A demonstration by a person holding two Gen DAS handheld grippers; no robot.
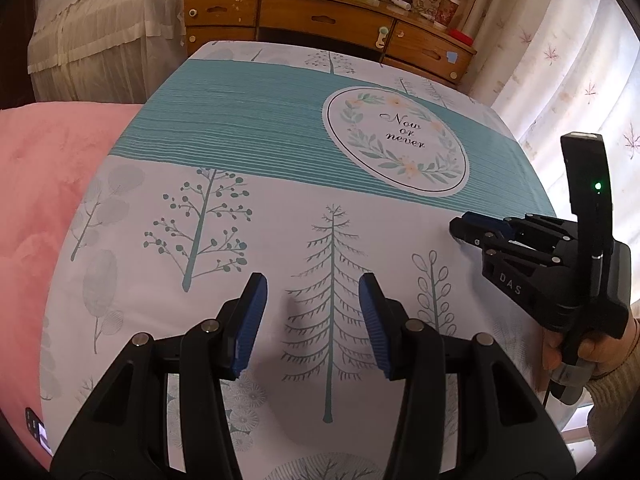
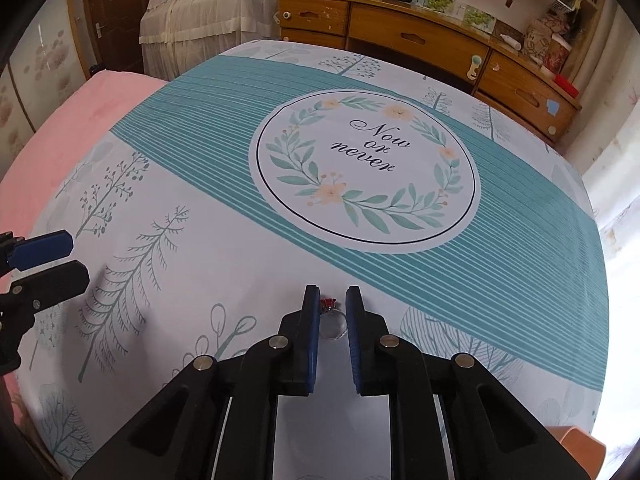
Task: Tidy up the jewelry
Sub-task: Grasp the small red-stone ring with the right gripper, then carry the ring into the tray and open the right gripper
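On tablecloth, "Now or never" medallion

A ring lies on the near part of the table, between the right gripper fingers; a dresser stands beyond.

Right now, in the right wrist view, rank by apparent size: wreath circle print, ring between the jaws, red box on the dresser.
1. wreath circle print, by far the largest.
2. ring.
3. red box, close to the ring in apparent size and much farther from the camera, so that pair is uncertain.
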